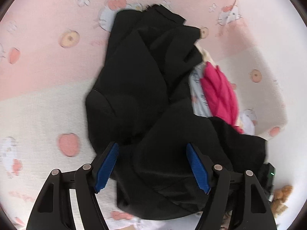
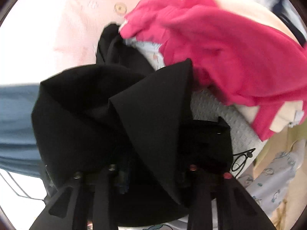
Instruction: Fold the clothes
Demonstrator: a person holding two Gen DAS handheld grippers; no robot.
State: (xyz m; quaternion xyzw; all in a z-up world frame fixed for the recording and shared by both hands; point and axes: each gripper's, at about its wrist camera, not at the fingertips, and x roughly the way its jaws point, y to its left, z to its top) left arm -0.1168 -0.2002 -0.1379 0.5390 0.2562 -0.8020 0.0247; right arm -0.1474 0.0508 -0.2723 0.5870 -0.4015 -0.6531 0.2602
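Clothes lie in one heap on a pink cartoon-print bedsheet point(image 1: 38, 44): one crumpled black garment point(image 1: 138, 88), one magenta garment point(image 1: 220, 95) beside it. Left tongs point(image 1: 152, 167) stand apart, blue pads astride a black fold without pinching it. Only the right wrist view shows a grey knit piece point(image 2: 226, 122) and blue fabric point(image 2: 17, 126); there the black cloth drapes over the right tongs point(image 2: 153, 178), so I cannot tell their state.

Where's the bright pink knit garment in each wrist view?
Left wrist: the bright pink knit garment lies right of centre, beside the crumpled black garment.
Right wrist: it fills the upper right.
Shared landmark: the black garment, bordering its left edge in both.
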